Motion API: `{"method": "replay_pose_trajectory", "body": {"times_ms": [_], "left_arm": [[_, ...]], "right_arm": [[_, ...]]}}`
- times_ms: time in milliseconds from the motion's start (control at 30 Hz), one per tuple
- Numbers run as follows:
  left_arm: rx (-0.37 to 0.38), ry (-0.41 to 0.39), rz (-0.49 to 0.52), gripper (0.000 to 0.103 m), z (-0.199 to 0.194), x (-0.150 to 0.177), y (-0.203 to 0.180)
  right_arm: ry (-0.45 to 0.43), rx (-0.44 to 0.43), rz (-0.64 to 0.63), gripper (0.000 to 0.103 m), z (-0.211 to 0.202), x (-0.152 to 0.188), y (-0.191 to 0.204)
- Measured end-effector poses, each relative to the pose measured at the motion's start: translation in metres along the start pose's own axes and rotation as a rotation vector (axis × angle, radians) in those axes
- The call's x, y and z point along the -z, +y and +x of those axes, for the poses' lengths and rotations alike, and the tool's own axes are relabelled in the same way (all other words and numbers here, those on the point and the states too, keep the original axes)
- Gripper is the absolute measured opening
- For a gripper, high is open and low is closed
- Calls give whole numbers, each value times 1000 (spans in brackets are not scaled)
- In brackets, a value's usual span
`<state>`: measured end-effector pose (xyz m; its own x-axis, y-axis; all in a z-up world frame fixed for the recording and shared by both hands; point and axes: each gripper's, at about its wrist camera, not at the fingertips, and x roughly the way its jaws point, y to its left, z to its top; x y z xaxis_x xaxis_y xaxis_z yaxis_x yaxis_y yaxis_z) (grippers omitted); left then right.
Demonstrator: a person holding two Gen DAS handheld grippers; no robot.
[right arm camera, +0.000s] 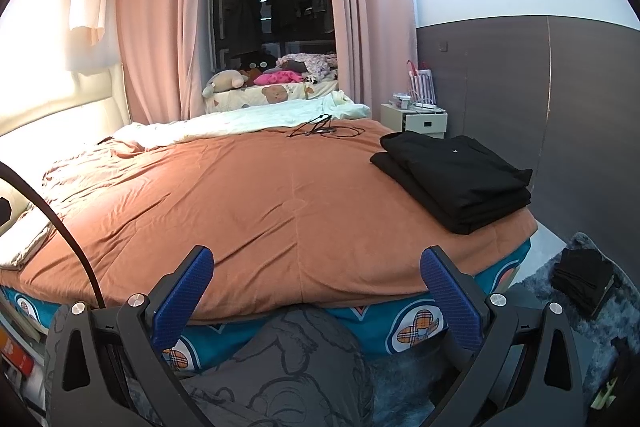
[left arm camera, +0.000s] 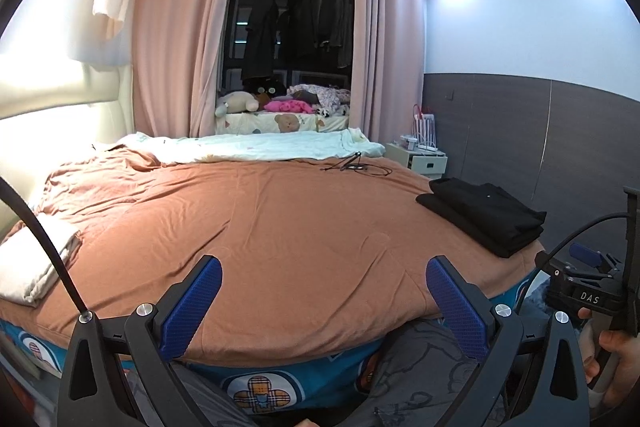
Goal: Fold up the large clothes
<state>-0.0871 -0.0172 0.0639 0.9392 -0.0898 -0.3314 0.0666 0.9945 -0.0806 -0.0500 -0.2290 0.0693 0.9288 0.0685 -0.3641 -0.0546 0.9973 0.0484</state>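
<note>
A stack of folded black clothes [left arm camera: 486,217] lies on the right side of the bed's orange cover [left arm camera: 260,227]; it also shows in the right wrist view [right arm camera: 456,175]. My left gripper [left arm camera: 322,291] is open and empty, held at the bed's near edge. My right gripper [right arm camera: 316,279] is open and empty, also at the near edge; its body shows at the right of the left wrist view [left arm camera: 584,291]. A dark crumpled garment [right arm camera: 582,281] lies on the grey rug to the right of the bed.
A folded beige cloth [left arm camera: 32,263] lies at the bed's left edge. A cable [right arm camera: 320,131] and a pale blanket [left arm camera: 256,147] lie at the far side. A white nightstand [right arm camera: 416,119] stands by the grey wall. The person's knee [right arm camera: 296,355] is below the grippers.
</note>
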Motion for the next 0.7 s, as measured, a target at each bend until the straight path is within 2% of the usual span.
{"method": "replay_pose_trajectory", "body": {"times_ms": [700], "left_arm": [[14, -43, 19, 103, -24, -5, -10]], "right_arm": [[-9, -2, 10, 103, -9, -2, 7]]}}
